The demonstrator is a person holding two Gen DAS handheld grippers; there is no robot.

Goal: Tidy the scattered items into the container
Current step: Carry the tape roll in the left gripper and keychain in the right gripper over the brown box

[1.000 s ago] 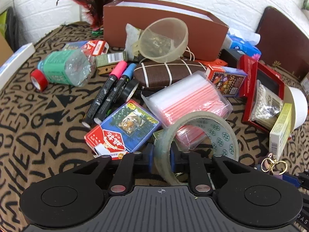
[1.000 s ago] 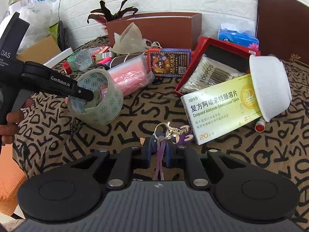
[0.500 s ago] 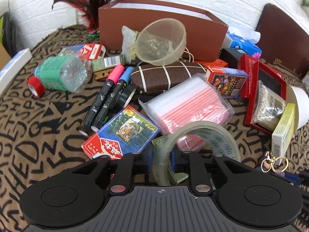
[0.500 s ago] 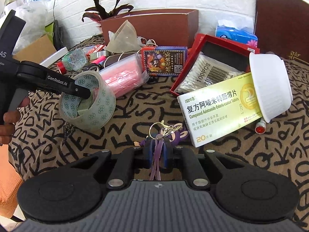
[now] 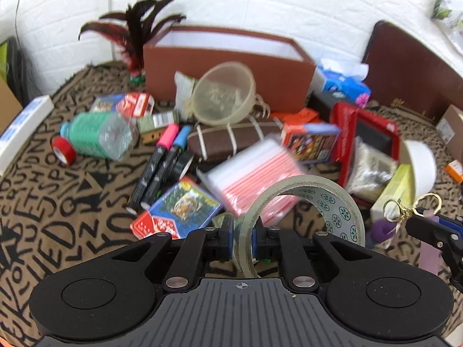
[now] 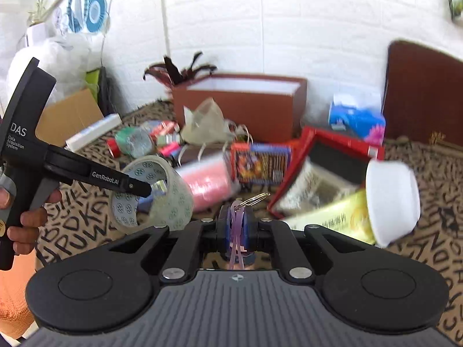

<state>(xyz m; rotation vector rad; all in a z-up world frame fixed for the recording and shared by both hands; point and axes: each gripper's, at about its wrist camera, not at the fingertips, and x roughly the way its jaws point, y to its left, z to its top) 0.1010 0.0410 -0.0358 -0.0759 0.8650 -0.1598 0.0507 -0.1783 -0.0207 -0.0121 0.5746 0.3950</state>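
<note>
Two hand-held grippers hang over a cluttered, letter-patterned tablecloth (image 5: 52,219), each clamped on one item. The left gripper (image 5: 242,235) pinches the wall of a clear tape roll (image 5: 303,202), one pad inside the ring and one outside. The right gripper (image 6: 236,225) is closed on the purple strap of a keyring (image 6: 256,198), whose gold loops stand above the fingertips.

The left wrist view looks down on the pile: two markers (image 5: 162,164) with pink and blue caps, a plastic bottle (image 5: 98,136) on its side, a pack of pink bags (image 5: 254,170), a card box (image 5: 182,205) and a clear bowl (image 5: 224,94) leaning against the brown open box (image 5: 231,63) at the back of the table. It catches the right gripper's tip (image 5: 428,225) and the keyring (image 5: 405,205) at its right edge.

The right wrist view alone shows the whole left tool, the hand (image 6: 26,217) gripping its handle, and the tape roll (image 6: 156,193) clear of the cloth. It also shows a white bowl (image 6: 393,199) on its side over a blurred yellow box (image 6: 335,217), and the brown open box (image 6: 246,101) with a white interior.
</note>
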